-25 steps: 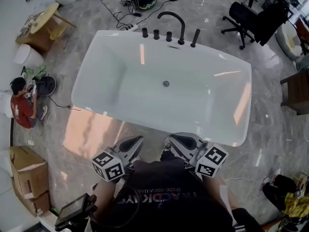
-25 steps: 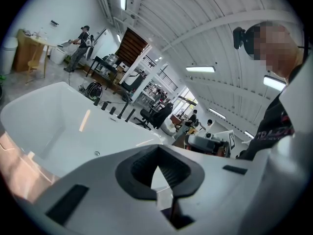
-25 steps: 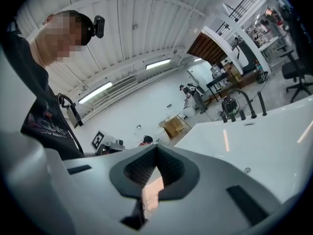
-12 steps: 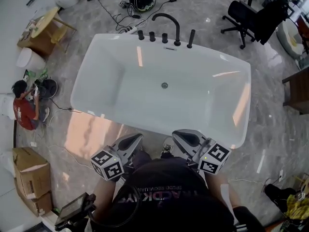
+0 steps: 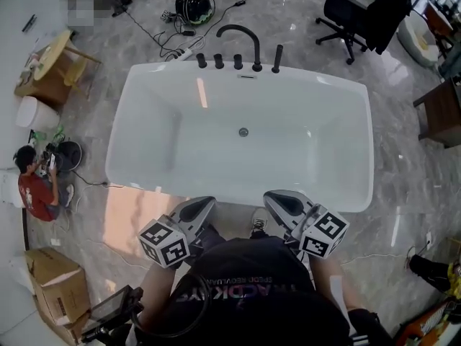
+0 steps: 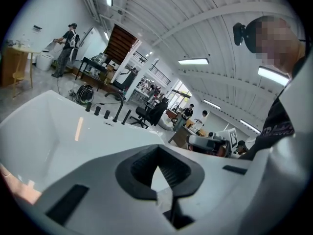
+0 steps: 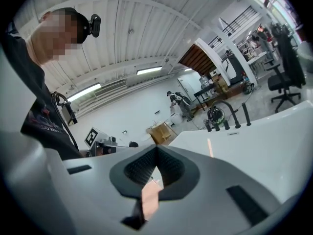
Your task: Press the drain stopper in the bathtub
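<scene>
**A:** What are the claws holding?

**B:** Nothing. On my left gripper [image 6: 157,150] the jaws are pressed together, tips meeting, with only air in the padded hollow behind them. The right gripper [image 7: 156,150] is the same: closed and empty.

**A:** Where do you have them?

**B:** Close to my chest, side by side with a gap between them. Both point at the tub [image 5: 144,99]. From the head view their tips come just up to its near rim, and neither reaches inside.

**A:** And the stopper?

**B:** The stopper [image 5: 243,132] is a small round disc in the middle of the tub floor, a little toward the far side. It is well apart from both claws, and nothing touches it.

**A:** What's past that?

**B:** A black faucet [image 5: 241,38] arches over the far rim, with a row of black knobs [image 5: 218,60] beside it. On the floor beyond are cables [image 5: 173,20] and a chair [image 5: 346,13]. To my left a person [image 5: 32,186] in red sits on the floor, and a box [image 5: 54,283] stands nearer me.
</scene>
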Demonstrator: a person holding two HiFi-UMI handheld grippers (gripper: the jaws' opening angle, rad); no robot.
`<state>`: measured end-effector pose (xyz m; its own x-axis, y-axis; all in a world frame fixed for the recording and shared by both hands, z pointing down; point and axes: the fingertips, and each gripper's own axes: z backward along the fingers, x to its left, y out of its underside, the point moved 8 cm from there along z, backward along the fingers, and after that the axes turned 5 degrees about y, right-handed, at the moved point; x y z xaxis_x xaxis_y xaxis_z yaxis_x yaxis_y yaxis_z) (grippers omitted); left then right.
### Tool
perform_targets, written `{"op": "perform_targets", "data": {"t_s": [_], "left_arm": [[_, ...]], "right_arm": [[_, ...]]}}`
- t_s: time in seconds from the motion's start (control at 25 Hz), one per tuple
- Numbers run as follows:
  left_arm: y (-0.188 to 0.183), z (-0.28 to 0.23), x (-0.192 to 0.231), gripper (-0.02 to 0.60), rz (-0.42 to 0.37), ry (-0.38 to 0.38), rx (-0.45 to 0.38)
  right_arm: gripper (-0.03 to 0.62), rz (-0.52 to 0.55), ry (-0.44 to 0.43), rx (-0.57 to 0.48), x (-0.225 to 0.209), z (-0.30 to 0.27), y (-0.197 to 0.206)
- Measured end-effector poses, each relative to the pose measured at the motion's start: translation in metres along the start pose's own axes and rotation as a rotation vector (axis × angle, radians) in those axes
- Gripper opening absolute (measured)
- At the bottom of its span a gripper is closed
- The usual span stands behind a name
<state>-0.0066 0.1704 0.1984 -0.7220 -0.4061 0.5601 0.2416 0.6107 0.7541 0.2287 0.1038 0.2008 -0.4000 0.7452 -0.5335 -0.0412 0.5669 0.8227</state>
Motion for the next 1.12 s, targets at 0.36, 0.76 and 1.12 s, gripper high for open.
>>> {"op": "perform_targets", "data": {"t_s": [0.36,0.76,1.12], "left_arm": [[-0.029,0.026,0.074,0.008,-0.074,0.077,0.109],[-0.046,0.043,0.134,0.008,-0.043,0.125,0.172],[-0.078,0.064,0.151,0.008,-0.067,0.153,0.184]], "right_arm": [[0.015,-0.025,0.194,-0.056,0.036,-0.059,0.012],[0.014,-0.039,0.306,-0.079,0.068,-0.116,0.01],[0.014,-0.056,0.361,-0.09,0.092,-0.144,-0.003]]}}
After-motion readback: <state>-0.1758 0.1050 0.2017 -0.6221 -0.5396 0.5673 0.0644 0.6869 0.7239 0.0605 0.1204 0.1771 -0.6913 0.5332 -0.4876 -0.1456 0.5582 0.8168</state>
